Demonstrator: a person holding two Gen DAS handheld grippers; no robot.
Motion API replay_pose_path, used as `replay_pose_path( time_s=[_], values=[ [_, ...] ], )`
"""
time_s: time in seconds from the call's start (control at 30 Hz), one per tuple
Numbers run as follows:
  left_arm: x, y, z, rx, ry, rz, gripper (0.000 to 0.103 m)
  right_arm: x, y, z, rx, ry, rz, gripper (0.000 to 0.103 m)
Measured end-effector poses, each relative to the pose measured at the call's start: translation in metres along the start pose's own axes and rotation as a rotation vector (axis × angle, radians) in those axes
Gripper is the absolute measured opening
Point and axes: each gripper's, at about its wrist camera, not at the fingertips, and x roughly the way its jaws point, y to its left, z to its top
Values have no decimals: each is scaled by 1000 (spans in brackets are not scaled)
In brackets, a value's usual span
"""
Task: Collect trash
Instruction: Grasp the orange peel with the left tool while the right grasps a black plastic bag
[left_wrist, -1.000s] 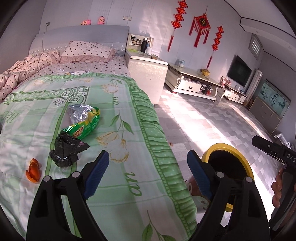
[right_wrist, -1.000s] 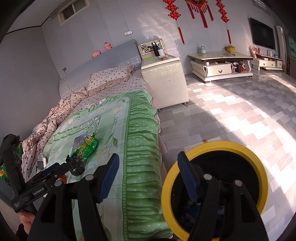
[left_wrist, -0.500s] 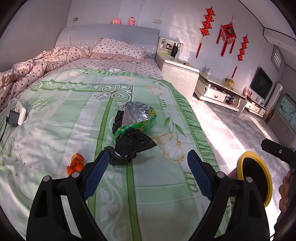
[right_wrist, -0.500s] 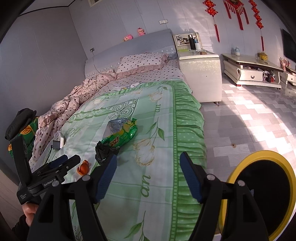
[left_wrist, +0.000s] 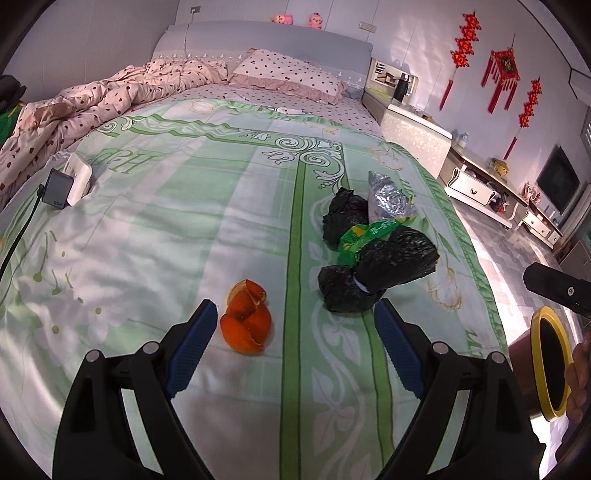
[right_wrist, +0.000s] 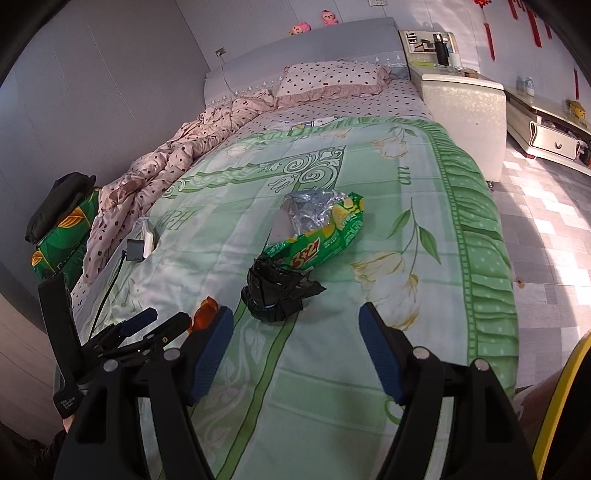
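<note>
Both hand-held grippers gape wide and empty: left hand-held gripper (left_wrist: 293, 325) over the orange peel (left_wrist: 246, 322), right hand-held gripper (right_wrist: 295, 325) near the crumpled black bag (right_wrist: 277, 288); the yellow-rimmed bin (left_wrist: 550, 365) is cut off at the frame edge.

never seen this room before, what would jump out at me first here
A bright orange peel lies on the green bedspread, just ahead of the left gripper, whose jaws stand open. Beside it sits a heap of crumpled black bags with a green snack wrapper on the far side. A yellow-rimmed bin stands on the floor by the bed.

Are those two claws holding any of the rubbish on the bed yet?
No. The left claw and right claw are both open and empty.
</note>
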Motion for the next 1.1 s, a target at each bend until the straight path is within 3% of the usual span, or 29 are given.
replay_pose_path(
  time_s=[0.27,0.63,0.87,0.97,1.1],
  values=[
    [40,25,-2,-15,54,20,83,67,12,14,-7,96,14,68],
    [72,32,-10,-11,105,13,80,120,17,20,-6,156,16,68],
    [84,39,-11,-37,126,-2,52,140,17,23,1,169,24,68],
    [86,41,-12,-37,126,-1,38,145,18,23,-1,166,27,55],
    [84,43,-12,-41,116,-14,34,148,18,23,-6,172,36,38]
  ],
)
